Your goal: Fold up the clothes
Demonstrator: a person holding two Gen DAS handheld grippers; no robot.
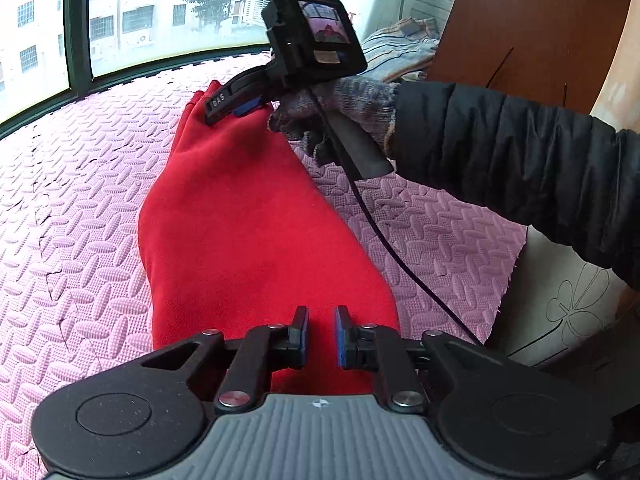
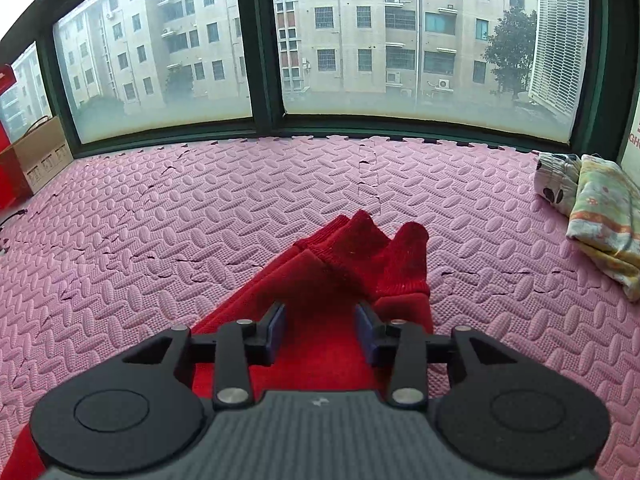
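While the red garment (image 1: 256,240) lies in a long, already narrowed strip on the pink foam mat (image 1: 80,200), we see the two grippers posted at its opposite ends, an arrangement that we judge suits bringing one end over to the other. The left gripper (image 1: 321,334) hovers over the near end with its jaws parted by a narrow gap and nothing between them; red cloth shows through the gap. The right gripper (image 2: 321,322) stands with its jaws set wider, likewise empty, above the cuffed end, where the ribbed cuffs (image 2: 380,256) lie stacked and slightly fanned.

Only the left wrist view shows the whole strip, the gloved right hand (image 1: 340,116) on its handle, and the right tool lowered to the far end; whether its tips touch the cloth we cannot tell from there. Only the right wrist view shows the cuffs in detail, the layered edges at the garment's left side, and a patterned folded cloth (image 2: 600,224) lying well apart on the mat. A striped fabric pile (image 1: 400,52) appears in the left view alone.
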